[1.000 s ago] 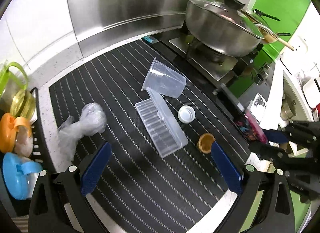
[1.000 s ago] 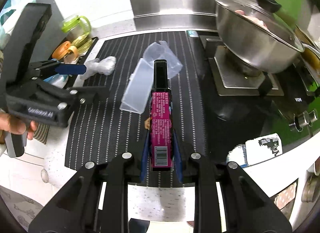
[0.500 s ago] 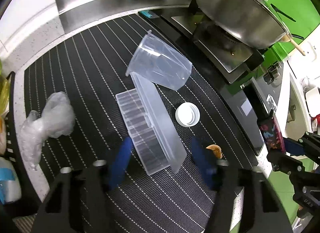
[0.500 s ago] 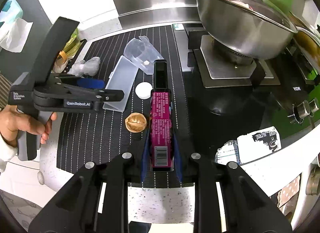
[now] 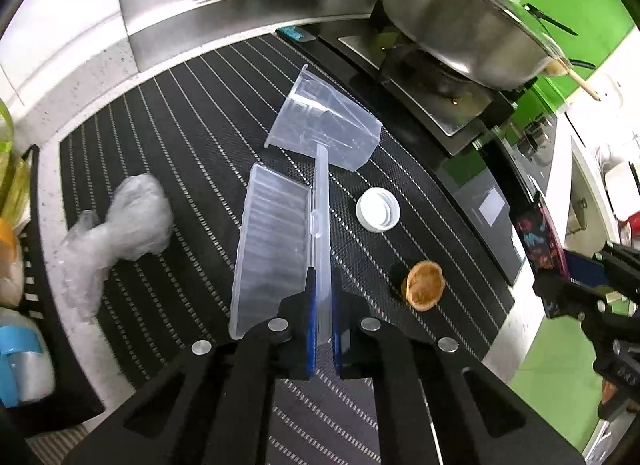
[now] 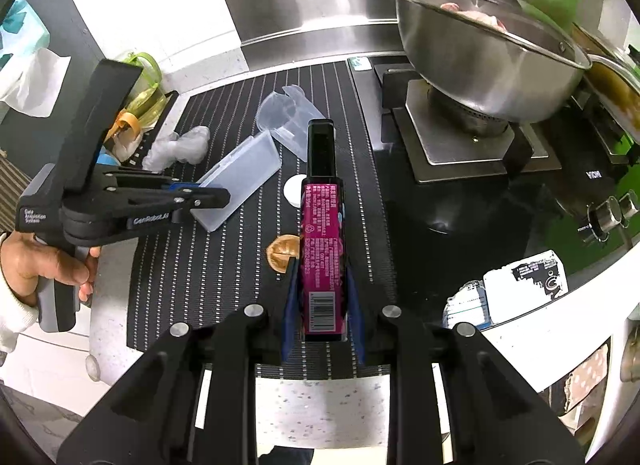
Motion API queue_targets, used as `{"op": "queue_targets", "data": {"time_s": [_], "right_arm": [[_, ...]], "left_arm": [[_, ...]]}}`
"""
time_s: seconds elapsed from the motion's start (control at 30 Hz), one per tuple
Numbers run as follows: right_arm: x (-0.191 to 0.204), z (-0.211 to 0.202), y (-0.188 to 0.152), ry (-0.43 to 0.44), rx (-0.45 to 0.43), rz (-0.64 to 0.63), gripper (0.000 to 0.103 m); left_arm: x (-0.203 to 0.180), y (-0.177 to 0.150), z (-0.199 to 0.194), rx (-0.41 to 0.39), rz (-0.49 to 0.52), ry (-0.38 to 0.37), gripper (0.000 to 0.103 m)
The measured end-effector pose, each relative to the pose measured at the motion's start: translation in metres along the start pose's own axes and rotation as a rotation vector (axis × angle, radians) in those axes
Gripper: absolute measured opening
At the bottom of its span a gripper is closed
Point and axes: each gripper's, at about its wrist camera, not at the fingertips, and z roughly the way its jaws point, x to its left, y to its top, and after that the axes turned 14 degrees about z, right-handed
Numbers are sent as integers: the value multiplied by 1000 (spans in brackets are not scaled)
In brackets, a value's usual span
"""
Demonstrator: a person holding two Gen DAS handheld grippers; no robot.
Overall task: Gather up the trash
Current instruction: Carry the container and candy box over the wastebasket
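On the striped mat (image 5: 192, 137) that covers the tabletop, the left gripper (image 5: 323, 317) has its jaws closed on the thin upright edge of a clear case (image 5: 280, 241), pads pressing it from both sides. From the right wrist view the same case (image 6: 240, 181) tilts, one end raised in the gripper and the other toward the mat. Just behind it a clear cup (image 5: 324, 125) lies on its side, touching the case's far end. A white cap (image 5: 377, 210) sits on the mat to the right of the case, and a brown shell (image 5: 424, 285) lies nearer, apart from both. A crumpled plastic bag (image 5: 120, 221) rests near the mat's left edge. The right gripper (image 6: 322, 305) has its jaws partly closed on a pink box (image 6: 322, 257), held lengthwise above the mat. A hand (image 6: 44, 269) grasps the left gripper's handle. A lidded pot (image 6: 488, 61) stands on the stove (image 6: 460, 145).
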Motion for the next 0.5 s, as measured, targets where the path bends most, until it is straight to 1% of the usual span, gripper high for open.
{"op": "queue_targets", "data": {"time_s": [0.2, 0.37, 0.5], "right_arm": [[17, -20, -13, -25, -43, 38, 22], [24, -51, -35, -76, -106, 104, 22], [21, -78, -64, -139, -157, 189, 22]], "left_arm": [[-4, -16, -36, -35, 89, 14, 6], [-21, -29, -79, -91, 228, 13, 6], [-46, -37, -107, -139, 354, -19, 6]]}}
